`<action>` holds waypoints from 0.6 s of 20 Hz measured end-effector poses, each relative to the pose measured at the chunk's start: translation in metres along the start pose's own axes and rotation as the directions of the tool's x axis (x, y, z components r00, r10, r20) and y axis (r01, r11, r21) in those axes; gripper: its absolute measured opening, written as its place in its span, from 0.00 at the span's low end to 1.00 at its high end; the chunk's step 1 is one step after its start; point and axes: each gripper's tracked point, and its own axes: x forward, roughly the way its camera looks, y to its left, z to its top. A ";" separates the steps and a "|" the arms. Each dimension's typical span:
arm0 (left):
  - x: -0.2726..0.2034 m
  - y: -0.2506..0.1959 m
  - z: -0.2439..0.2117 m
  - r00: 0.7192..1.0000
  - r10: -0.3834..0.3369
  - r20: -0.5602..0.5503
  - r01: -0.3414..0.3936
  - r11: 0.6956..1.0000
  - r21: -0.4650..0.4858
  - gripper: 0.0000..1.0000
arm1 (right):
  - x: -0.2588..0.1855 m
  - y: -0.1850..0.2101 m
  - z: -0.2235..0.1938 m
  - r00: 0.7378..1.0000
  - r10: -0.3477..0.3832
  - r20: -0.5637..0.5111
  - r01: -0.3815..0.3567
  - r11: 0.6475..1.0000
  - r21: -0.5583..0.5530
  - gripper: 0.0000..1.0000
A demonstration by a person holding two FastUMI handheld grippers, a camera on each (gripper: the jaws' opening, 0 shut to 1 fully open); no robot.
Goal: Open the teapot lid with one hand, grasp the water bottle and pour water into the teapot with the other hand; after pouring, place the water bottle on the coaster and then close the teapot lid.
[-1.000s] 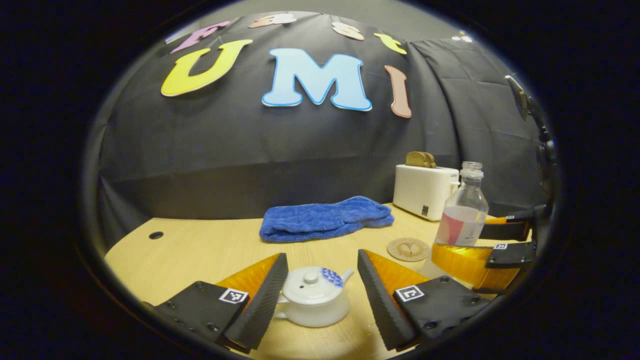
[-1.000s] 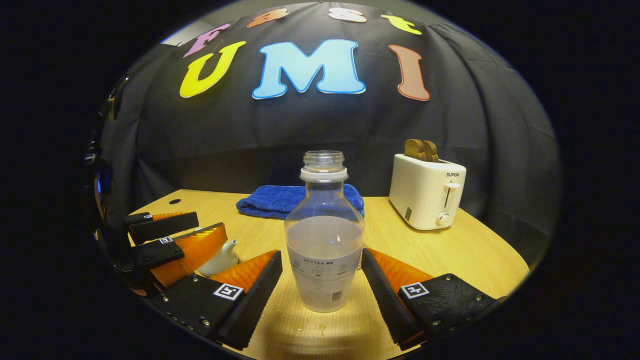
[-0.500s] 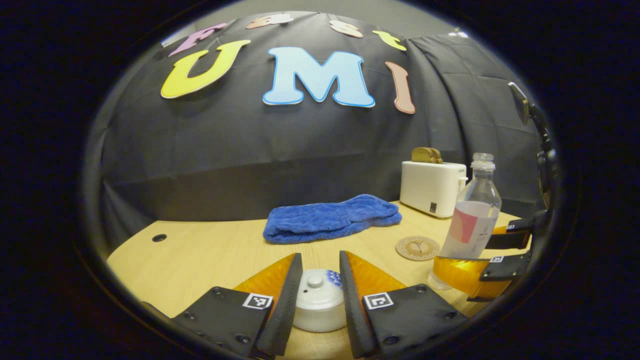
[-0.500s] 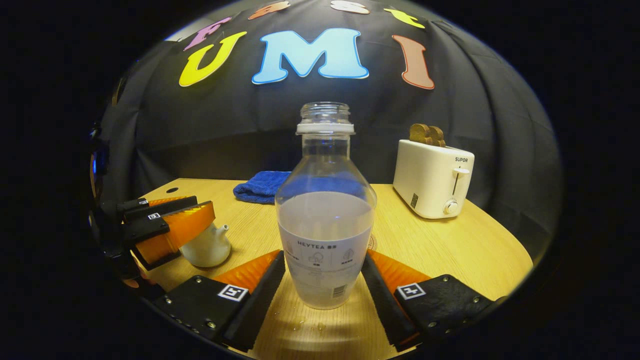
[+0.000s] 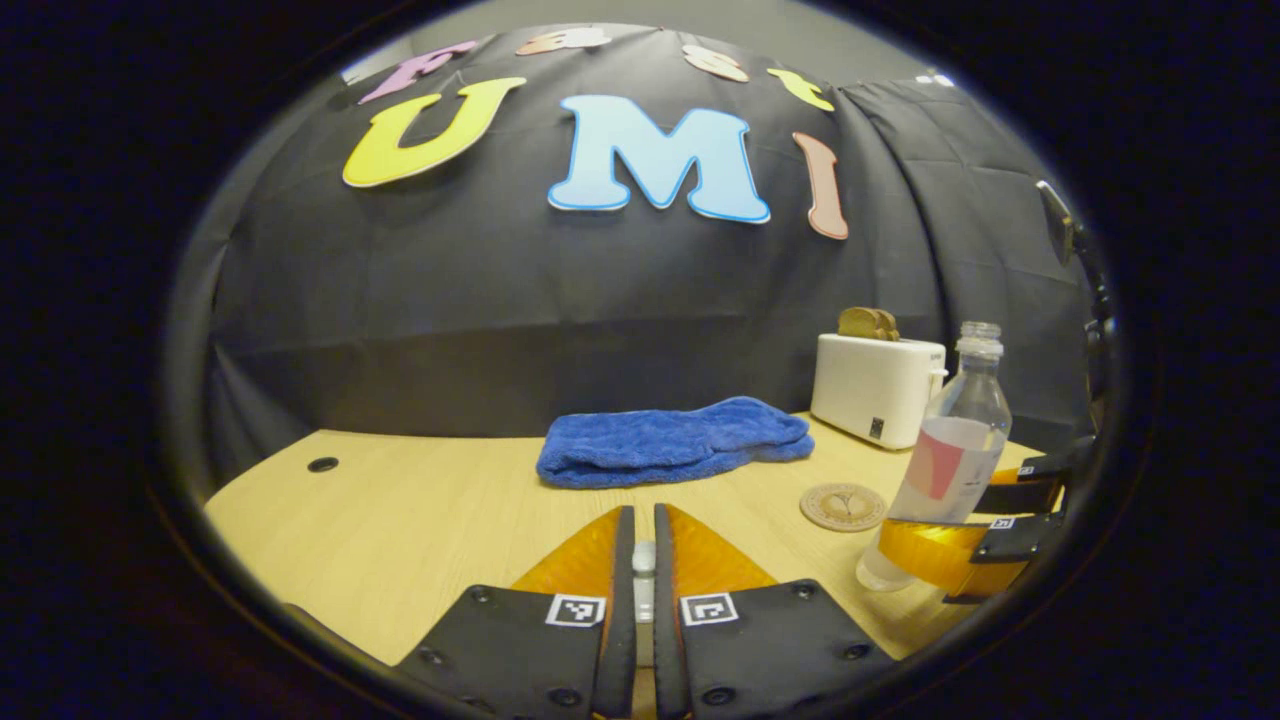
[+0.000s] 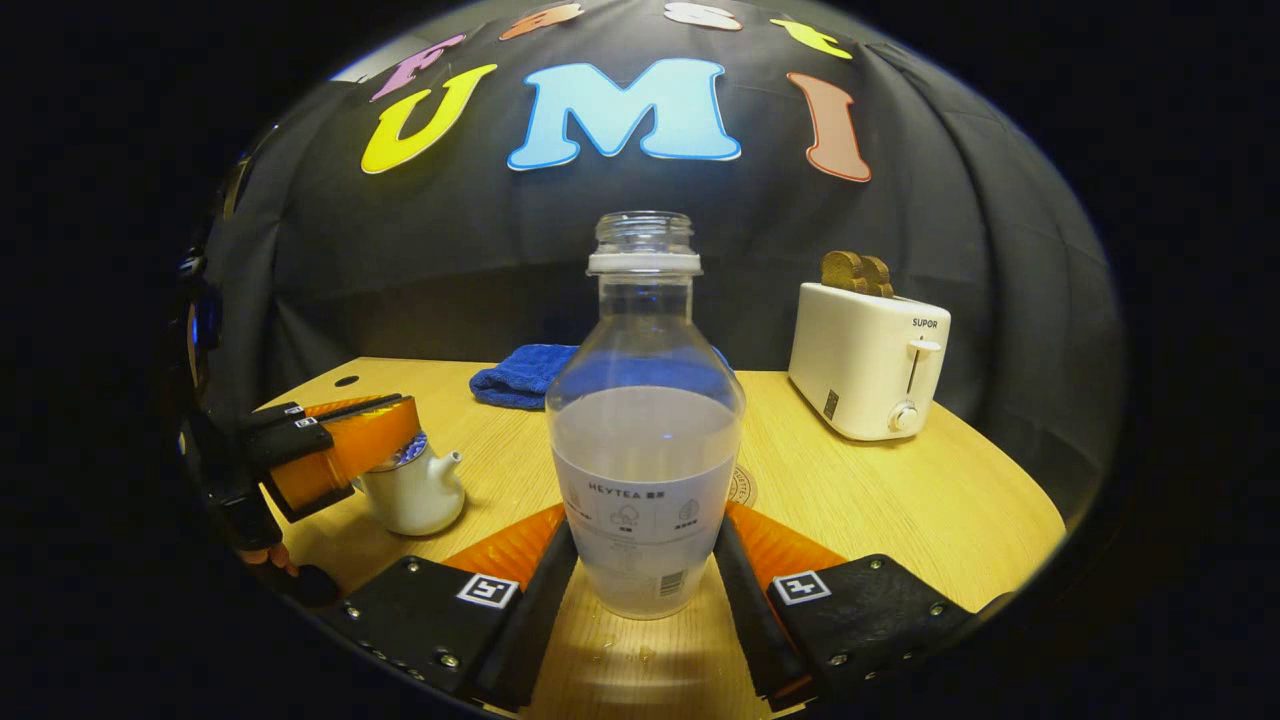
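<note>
While half full, water bottle (image 6: 645, 440) upright, teapot (image 6: 410, 490) beside.

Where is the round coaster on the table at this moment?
In the left gripper view the coaster lies flat on the table, right of centre, between the blue towel and the water bottle.

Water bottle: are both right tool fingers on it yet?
Touching. The right gripper view shows both fingers pressed against the water bottle's lower sides, no gap visible.

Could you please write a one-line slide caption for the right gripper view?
Right claw closed on the uncapped water bottle while the left claw pinches the teapot lid.
</note>
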 end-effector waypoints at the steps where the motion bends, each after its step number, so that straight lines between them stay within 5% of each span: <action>1: 0.000 0.000 -0.002 1.000 -0.001 -0.003 0.001 1.000 -0.002 0.15 | 0.000 0.000 0.000 1.000 0.001 0.001 -0.001 1.000 -0.001 0.77; 12: -0.014 0.007 0.021 0.996 -0.002 0.084 0.009 0.996 -0.089 0.15 | -0.007 -0.003 0.005 0.999 -0.037 0.039 0.041 0.993 -0.110 0.76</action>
